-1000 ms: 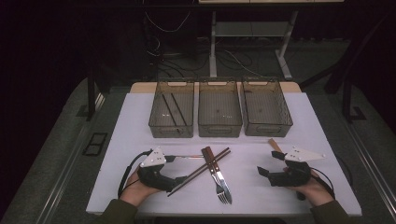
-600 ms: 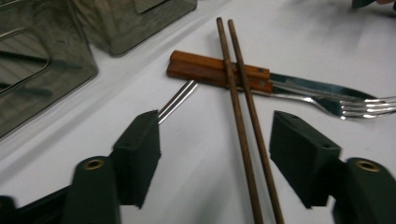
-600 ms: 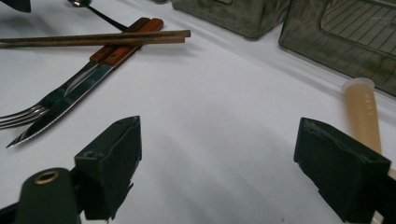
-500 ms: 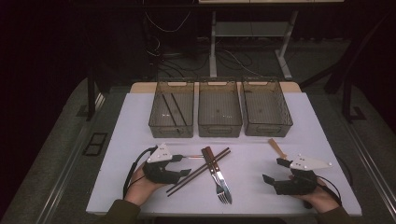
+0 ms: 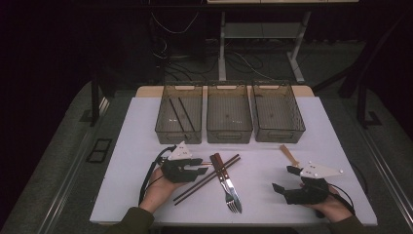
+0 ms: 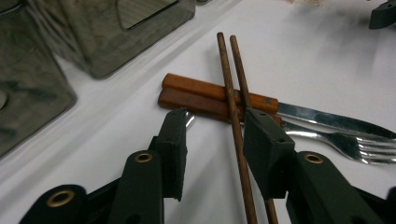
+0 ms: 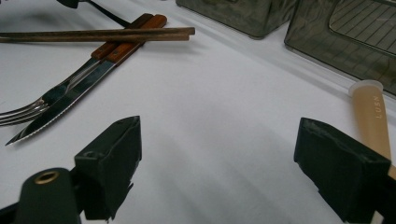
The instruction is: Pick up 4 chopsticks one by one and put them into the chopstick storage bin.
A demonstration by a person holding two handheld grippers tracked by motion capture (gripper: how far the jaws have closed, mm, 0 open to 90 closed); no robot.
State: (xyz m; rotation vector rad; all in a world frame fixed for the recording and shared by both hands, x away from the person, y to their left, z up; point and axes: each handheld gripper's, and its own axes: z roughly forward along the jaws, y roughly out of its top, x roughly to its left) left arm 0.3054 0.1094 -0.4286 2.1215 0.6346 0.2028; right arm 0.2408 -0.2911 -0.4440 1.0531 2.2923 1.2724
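Observation:
Two dark chopsticks [image 5: 207,179] lie slantwise across the wooden handles of a knife [image 5: 225,176] and a fork [image 5: 234,204] at the table's middle front. My left gripper [image 5: 204,168] is open at their left. In the left gripper view the chopsticks [image 6: 232,88] run between its jaws close to the right jaw, which hides part of one stick. My right gripper [image 5: 285,179] stands open at the front right with nothing between its jaws. A beige-handled utensil [image 5: 288,155] lies just beyond it, and its handle [image 7: 373,121] shows beside the right jaw.
Three clear bins stand in a row at the back: the left bin [image 5: 178,139] with two chopsticks [image 5: 178,114] in it, the middle bin [image 5: 229,136] and the right bin [image 5: 278,135]. White tabletop [image 5: 131,161] stretches to the sides.
My left gripper has moved forward and to the right, up to the chopsticks. My right gripper has drifted a little right and toward the near edge.

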